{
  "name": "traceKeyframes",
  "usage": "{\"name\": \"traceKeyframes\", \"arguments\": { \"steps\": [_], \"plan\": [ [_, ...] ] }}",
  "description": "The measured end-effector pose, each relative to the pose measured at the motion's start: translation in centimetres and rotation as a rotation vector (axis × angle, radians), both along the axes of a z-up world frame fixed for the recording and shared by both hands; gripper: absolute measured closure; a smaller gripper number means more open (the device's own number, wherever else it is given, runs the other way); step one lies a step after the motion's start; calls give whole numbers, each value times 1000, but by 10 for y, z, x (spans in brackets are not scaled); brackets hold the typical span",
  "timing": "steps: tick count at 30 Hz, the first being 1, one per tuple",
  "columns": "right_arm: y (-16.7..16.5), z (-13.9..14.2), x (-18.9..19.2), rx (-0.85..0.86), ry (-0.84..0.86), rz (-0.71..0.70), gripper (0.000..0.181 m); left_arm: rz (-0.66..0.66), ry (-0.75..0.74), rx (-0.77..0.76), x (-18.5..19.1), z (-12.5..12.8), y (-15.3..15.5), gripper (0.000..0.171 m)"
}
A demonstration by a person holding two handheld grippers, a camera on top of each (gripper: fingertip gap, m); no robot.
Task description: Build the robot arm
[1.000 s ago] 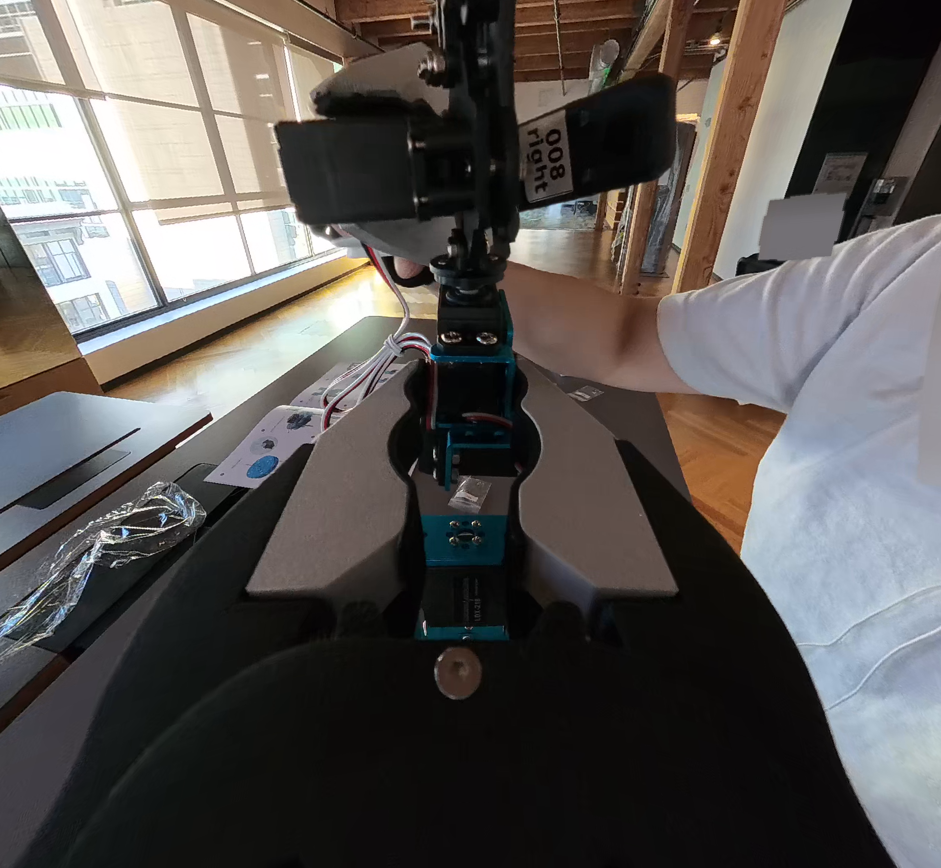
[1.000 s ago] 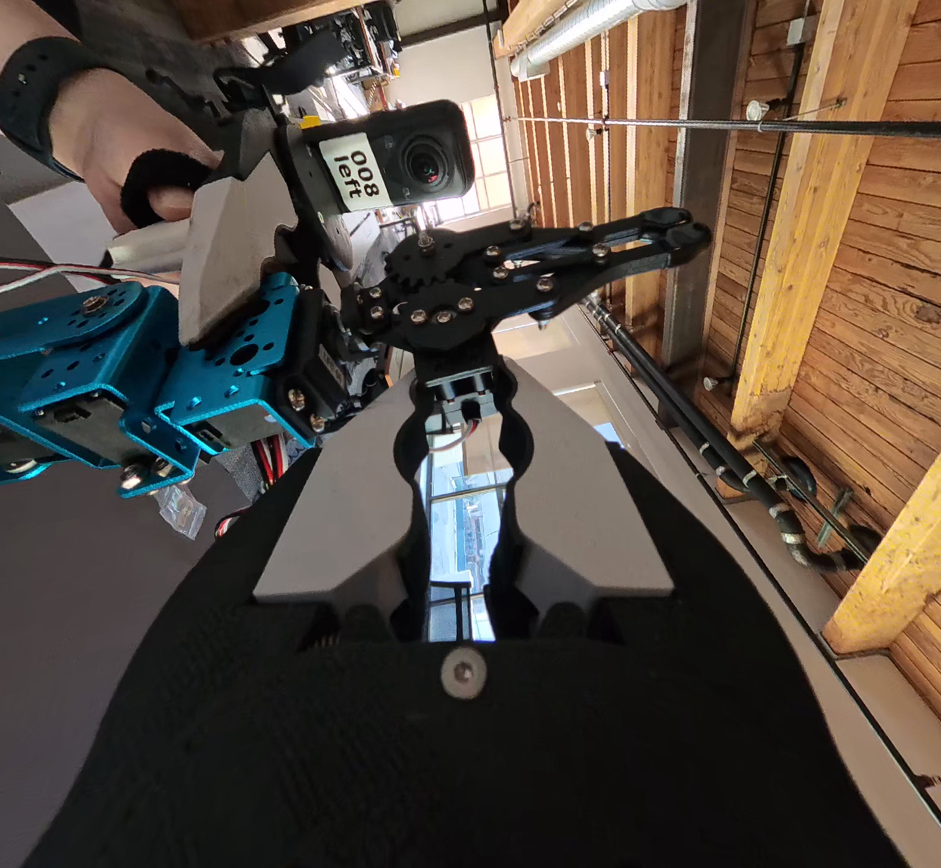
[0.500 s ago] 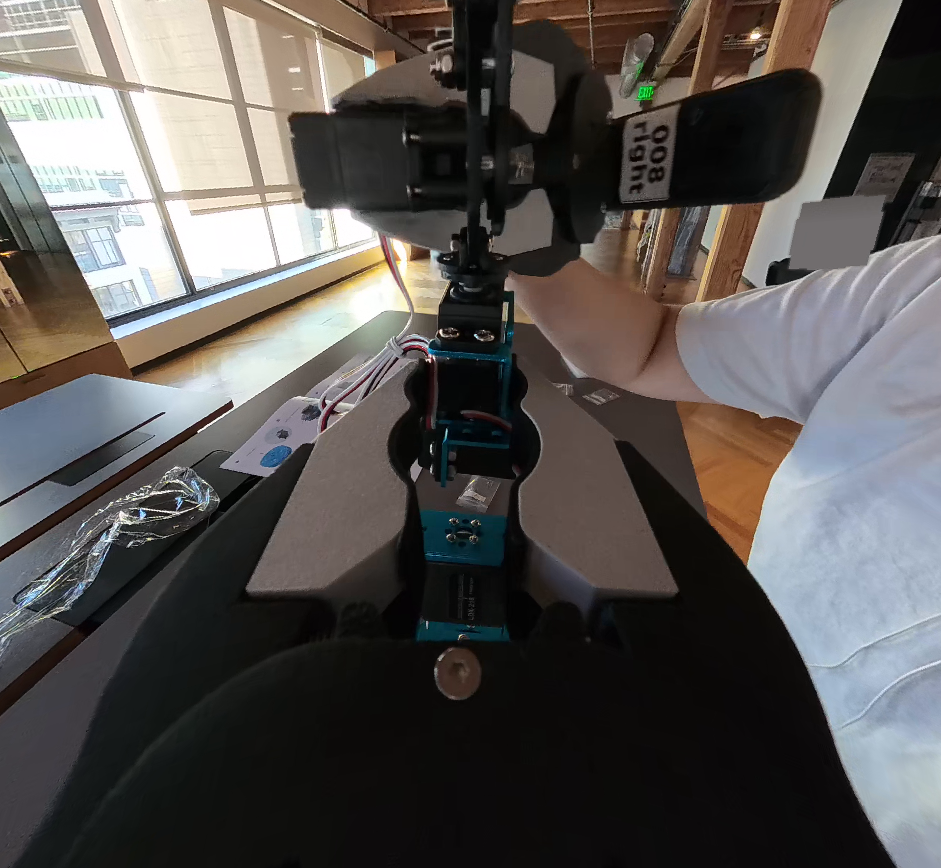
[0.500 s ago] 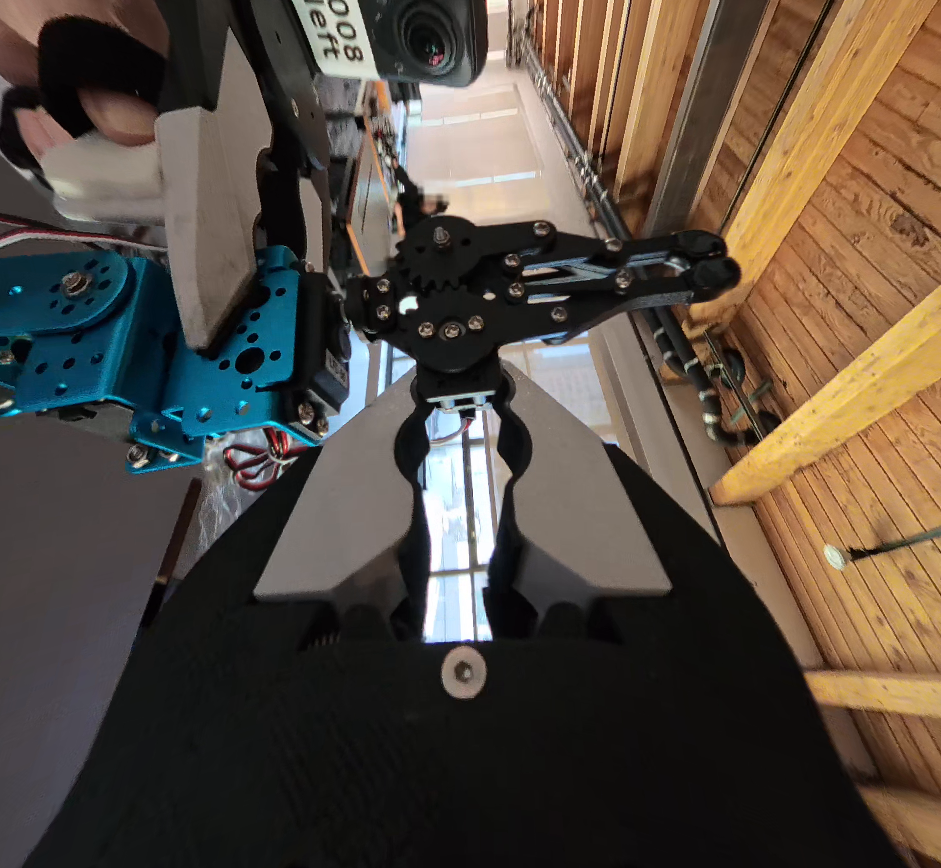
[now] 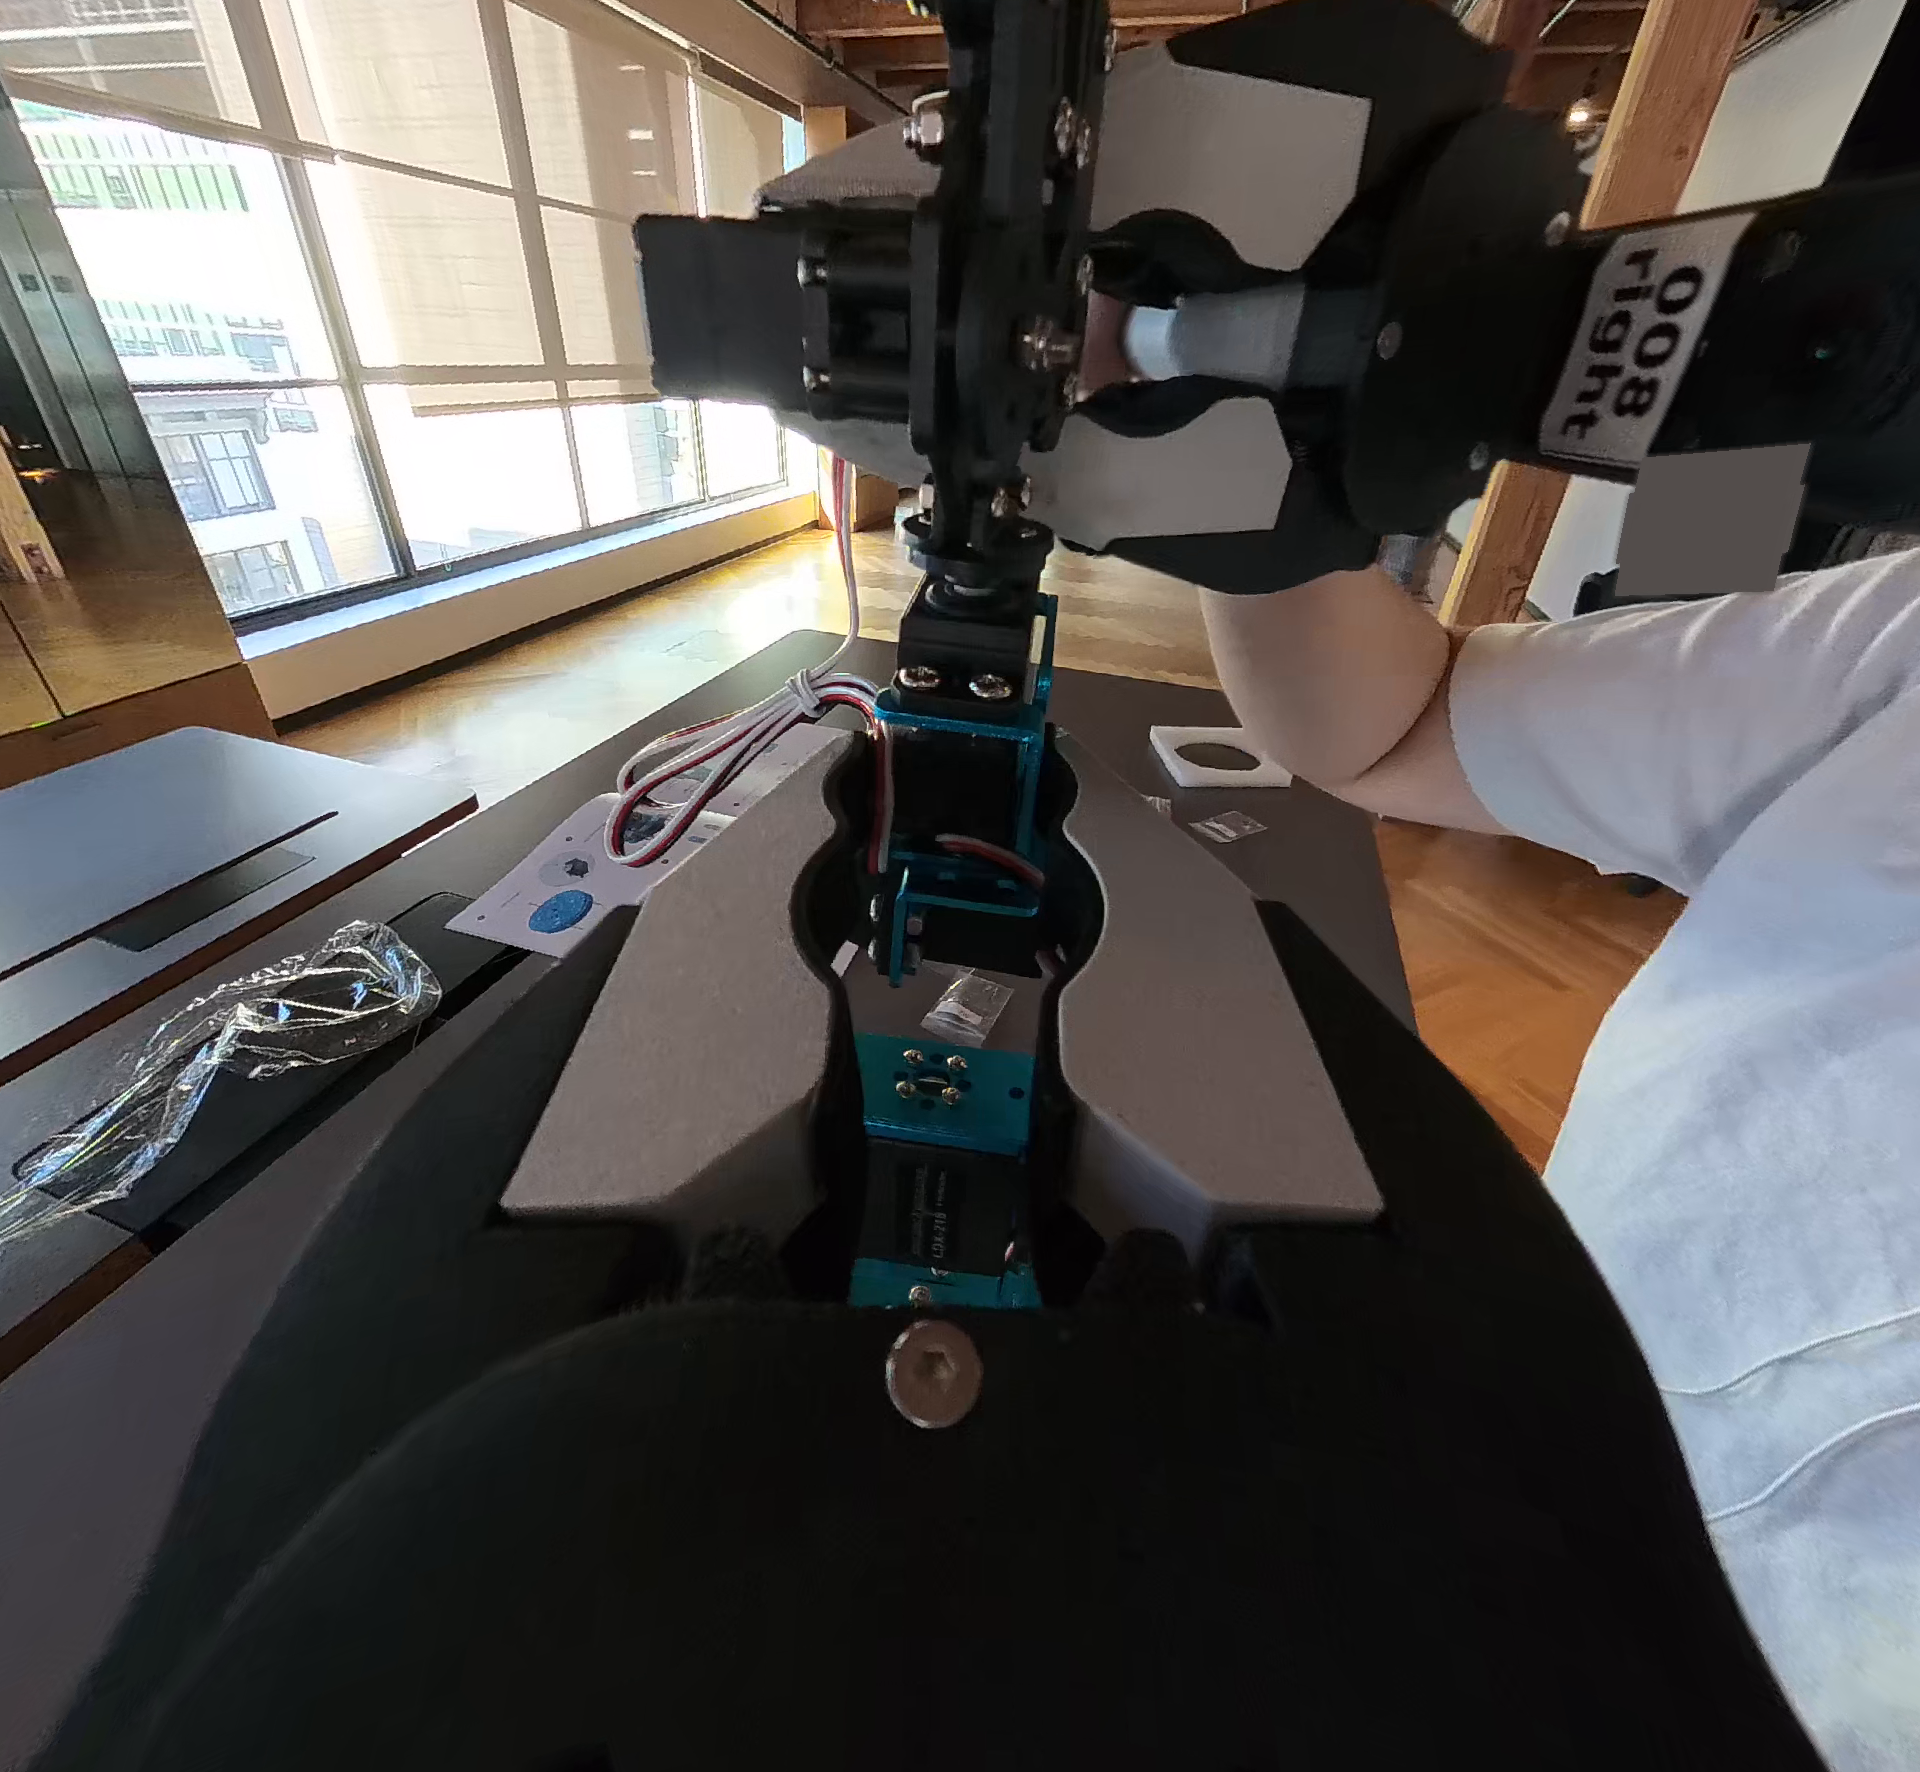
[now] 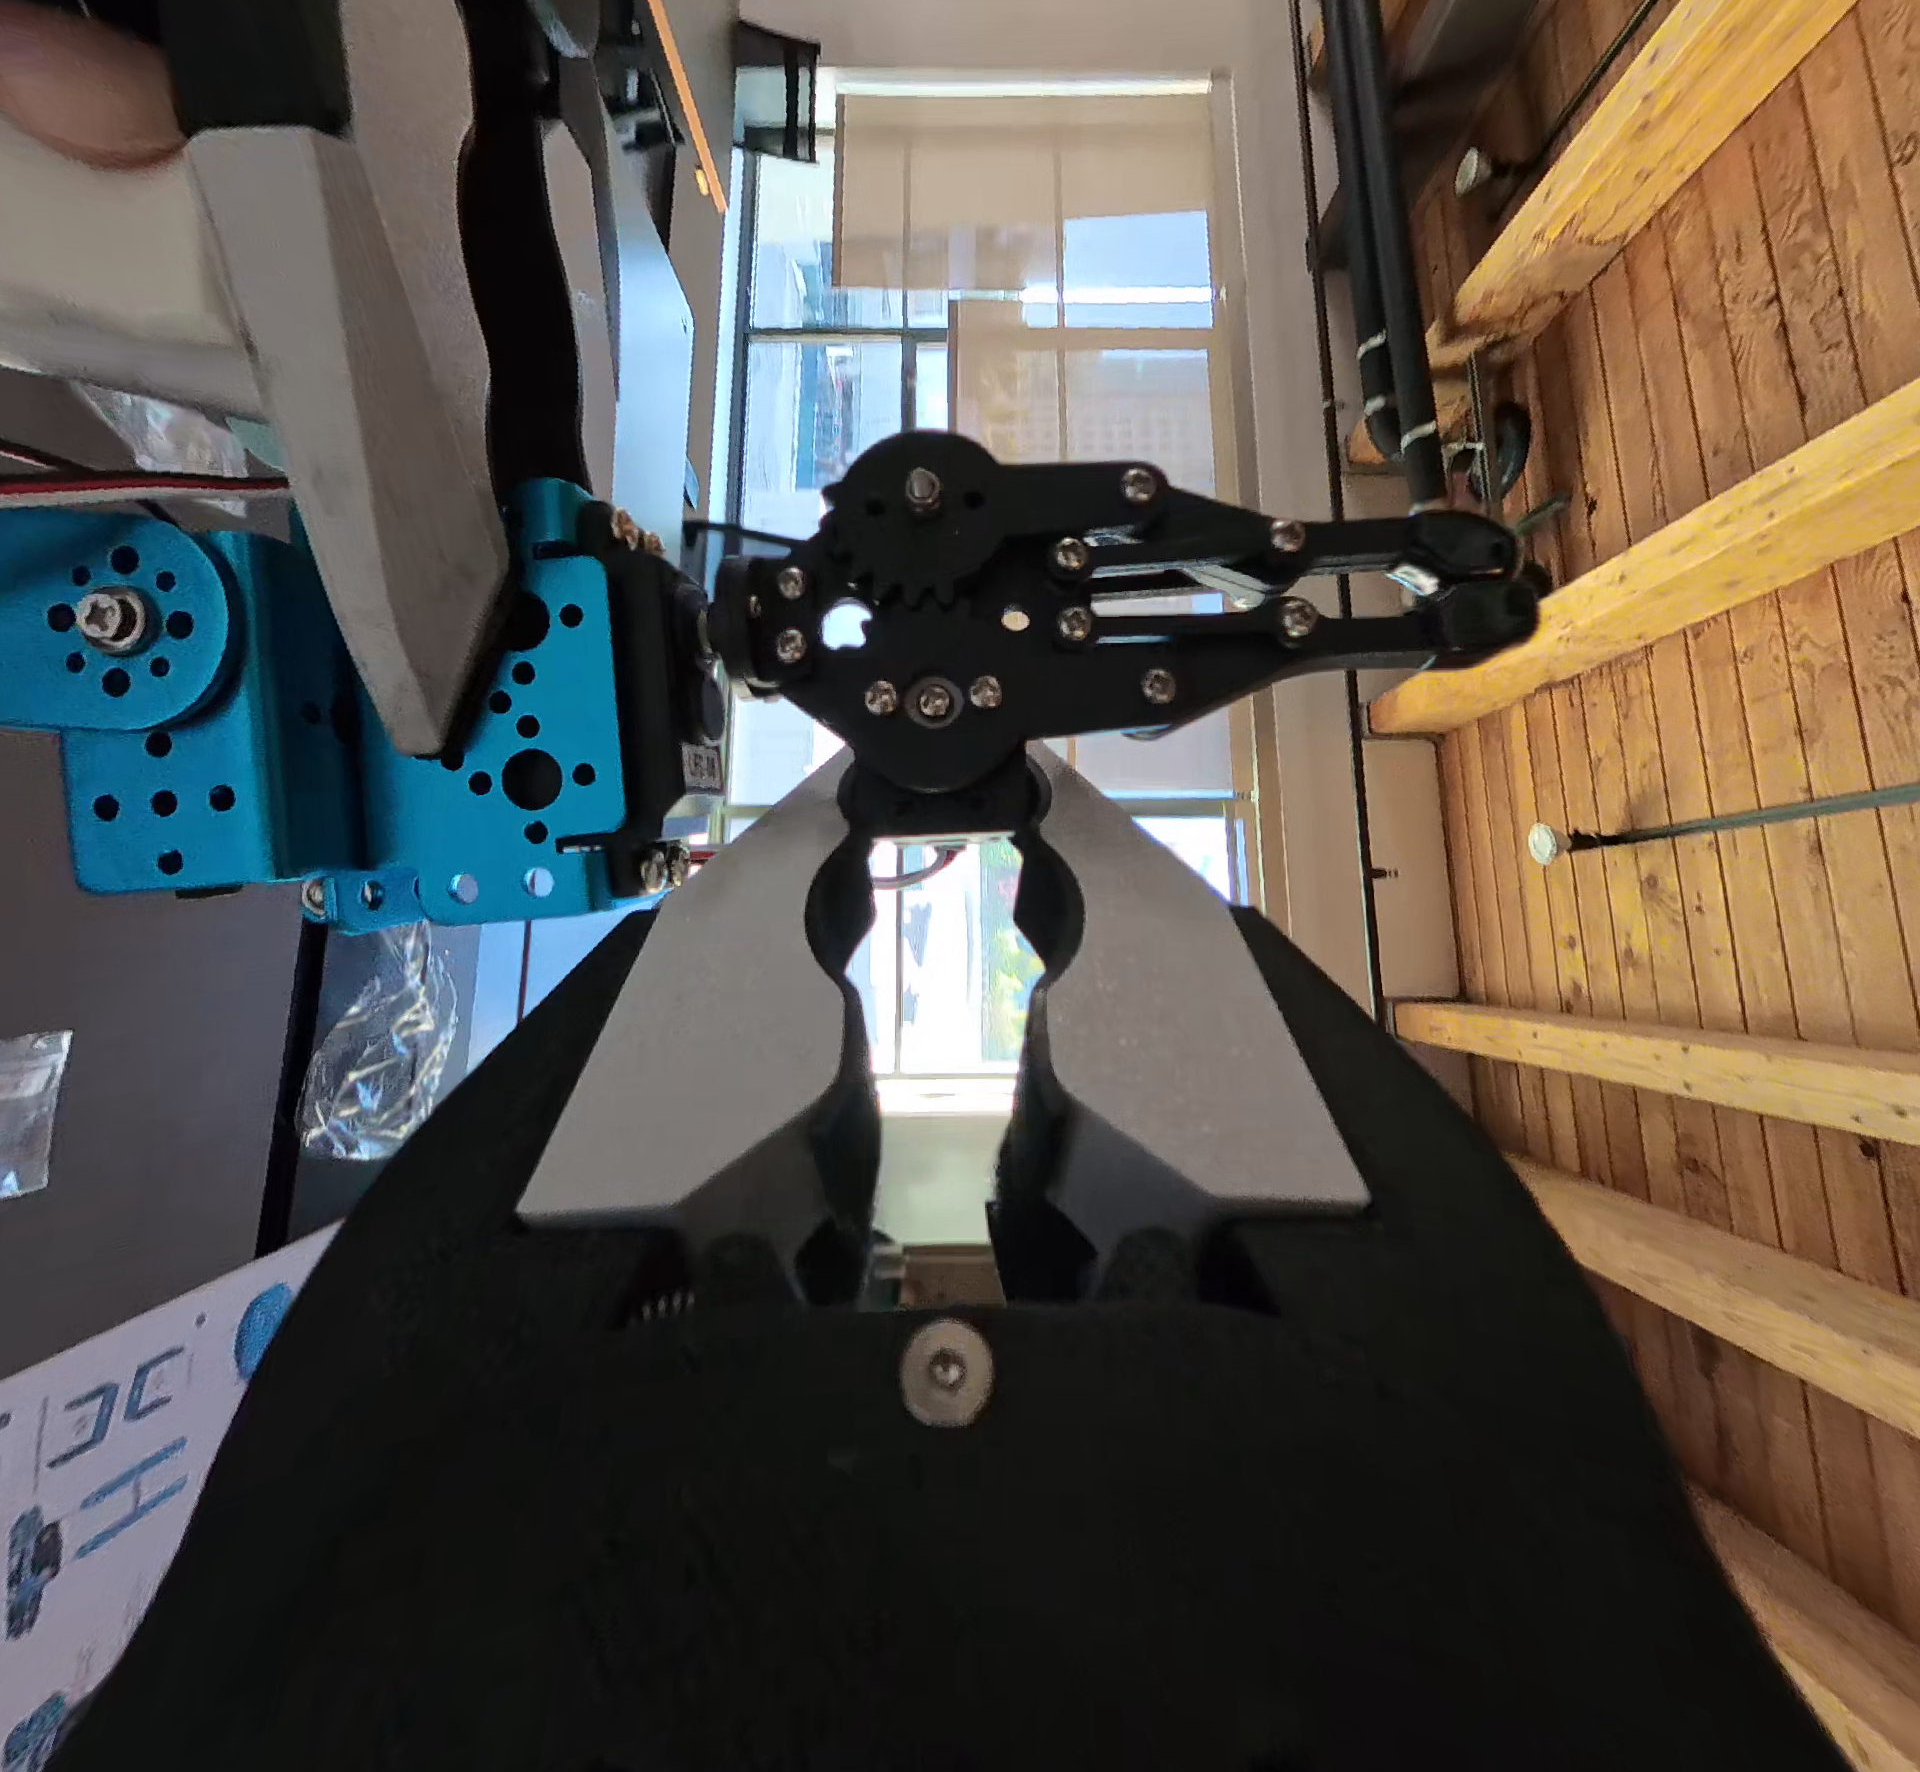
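A small robot arm of blue metal brackets (image 5: 951, 1088) with black servos stands up from the table, topped by a black geared claw (image 6: 1143, 600). My left gripper (image 5: 951, 766) is shut on the blue bracket section, with red-white-black wires (image 5: 727, 766) looping beside it. My right gripper (image 6: 940, 787) is shut on the black servo under the claw. In the left wrist view the right gripper (image 5: 852, 325) comes in from the right at the top. In the right wrist view a grey finger (image 6: 353, 392) of the left gripper lies against the blue bracket (image 6: 312, 787).
On the dark table (image 5: 1320, 901) lie crumpled clear plastic wrap (image 5: 229, 1047), a printed sheet (image 5: 582, 881), a white square with a dark disc (image 5: 1221, 756) and a small clear bag (image 5: 971, 1005). A person's arm in a white sleeve (image 5: 1662, 787) is on the right. A second table (image 5: 156, 839) is on the left. Some 7 cm of space lies between my two pairs of fingers.
The right gripper has swung round to the right of the claw and come closer, turning the claw with it. Its view has rolled from the ceiling towards the windows. The left gripper has kept its hold.
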State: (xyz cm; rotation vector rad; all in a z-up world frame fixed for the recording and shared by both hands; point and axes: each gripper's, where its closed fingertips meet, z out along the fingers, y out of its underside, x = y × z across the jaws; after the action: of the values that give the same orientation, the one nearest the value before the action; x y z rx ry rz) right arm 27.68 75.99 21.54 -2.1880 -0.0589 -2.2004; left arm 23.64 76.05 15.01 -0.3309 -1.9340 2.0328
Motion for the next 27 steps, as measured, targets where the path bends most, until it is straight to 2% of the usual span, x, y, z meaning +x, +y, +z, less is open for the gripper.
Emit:
{"name": "traceKeyframes", "arguments": {
  "steps": [6,10,27],
  "plan": [
    [-2,1,-2,-32,-16,-102,161,7,6,7,0,0,0,142],
    [-3,1,-2,-39,-9,-102,161,2,5,2,-1,0,0,142],
    [9,1,1,37,6,338,160,-36,-30,-2,0,0,1,143]
  ]
}}
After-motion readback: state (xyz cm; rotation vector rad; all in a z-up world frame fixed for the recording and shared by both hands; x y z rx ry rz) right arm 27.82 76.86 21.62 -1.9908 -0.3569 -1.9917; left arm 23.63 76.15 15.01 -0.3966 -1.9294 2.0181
